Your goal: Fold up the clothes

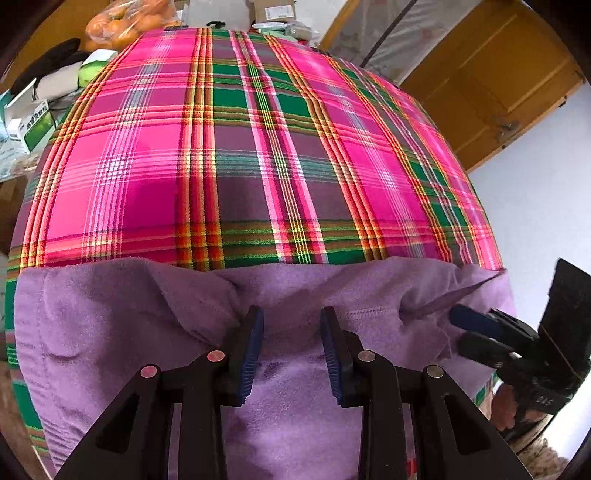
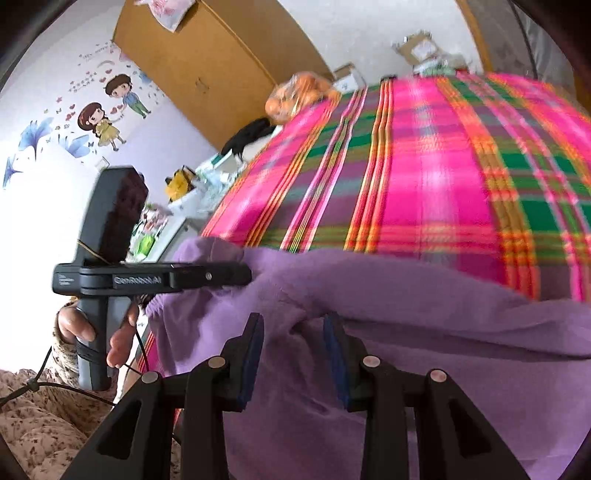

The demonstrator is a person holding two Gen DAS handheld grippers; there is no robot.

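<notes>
Purple fleece garment (image 1: 295,387), just one, lies bunched on the near edge of the single plaid cloth (image 1: 258,155). My two grippers angle downward, left gripper (image 1: 291,354) and right gripper (image 2: 293,358) each half-open with fleece between the pads; grip unclear

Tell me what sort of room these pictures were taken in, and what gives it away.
Most likely a lived-in home, perhaps a bedroom. A plaid cloth covers the work surface, wooden cabinet doors stand behind it, and cartoon wall stickers decorate the white wall. Household clutter, including a bag of oranges, lies along the far edge.
</notes>
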